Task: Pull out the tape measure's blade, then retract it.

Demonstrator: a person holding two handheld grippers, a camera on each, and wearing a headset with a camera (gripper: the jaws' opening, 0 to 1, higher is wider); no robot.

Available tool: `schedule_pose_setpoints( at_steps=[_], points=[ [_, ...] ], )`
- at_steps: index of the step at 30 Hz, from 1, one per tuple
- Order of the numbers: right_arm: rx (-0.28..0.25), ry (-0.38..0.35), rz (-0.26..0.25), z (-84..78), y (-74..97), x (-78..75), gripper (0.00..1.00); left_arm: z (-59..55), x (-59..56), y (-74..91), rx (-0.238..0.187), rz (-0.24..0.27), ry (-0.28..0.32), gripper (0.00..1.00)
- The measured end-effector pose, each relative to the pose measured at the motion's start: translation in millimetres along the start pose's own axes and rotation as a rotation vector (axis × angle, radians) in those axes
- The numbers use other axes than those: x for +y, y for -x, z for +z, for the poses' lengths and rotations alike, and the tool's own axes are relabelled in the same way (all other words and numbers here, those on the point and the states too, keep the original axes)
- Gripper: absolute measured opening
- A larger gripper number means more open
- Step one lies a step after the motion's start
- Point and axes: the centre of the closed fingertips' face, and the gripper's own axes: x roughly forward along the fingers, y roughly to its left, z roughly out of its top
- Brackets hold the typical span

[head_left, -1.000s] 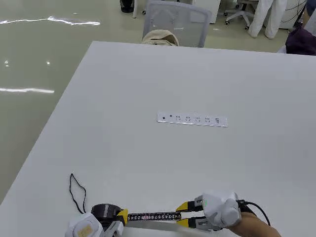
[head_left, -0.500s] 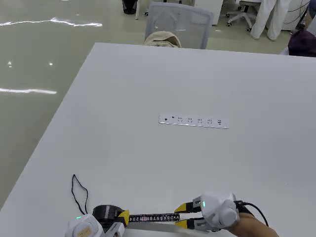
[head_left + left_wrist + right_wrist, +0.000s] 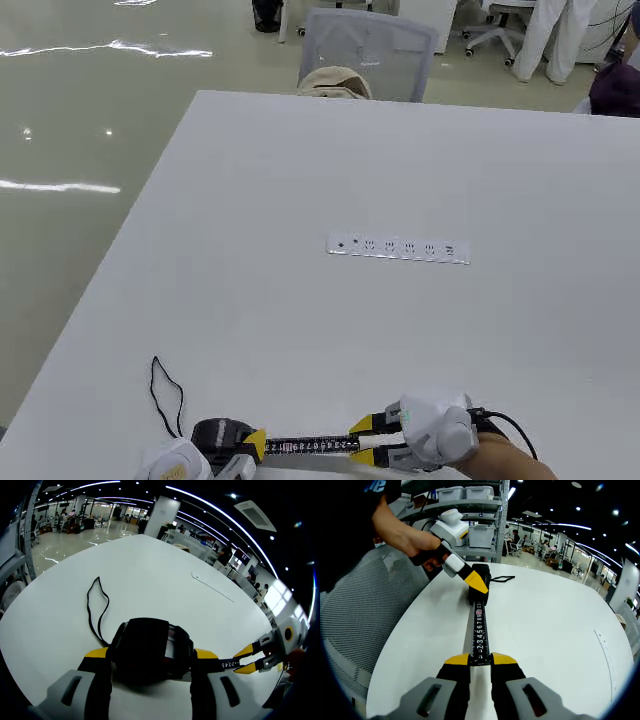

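At the near edge of a white table (image 3: 400, 160), the left gripper (image 3: 151, 654) clamps its yellow-tipped jaws on either side of a black tape measure (image 3: 218, 435), whose thin black strap (image 3: 165, 390) lies looped on the tabletop beside it. The right gripper (image 3: 480, 658) is closed on the tip of the blade (image 3: 479, 625), which spans the short gap between the two tools, taut and just above the surface. A white power strip (image 3: 398, 248) lies well apart, mid-table. With only a short length of blade out, the work appears to be in the pulling step. The next move likely calls for drawing the right gripper straight away from the firmly held case, then guiding the blade back rather than letting it snap.
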Motion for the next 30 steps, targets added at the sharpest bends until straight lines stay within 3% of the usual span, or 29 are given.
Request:
schedule_pose_setpoints(
  at_steps=[30],
  points=[
    [-0.011, 0.007, 0.023, 10.0, -16.2, -0.4, 0.13, 0.5, 0.7, 0.4, 0.001, -0.015, 0.008, 0.6]
  ],
)
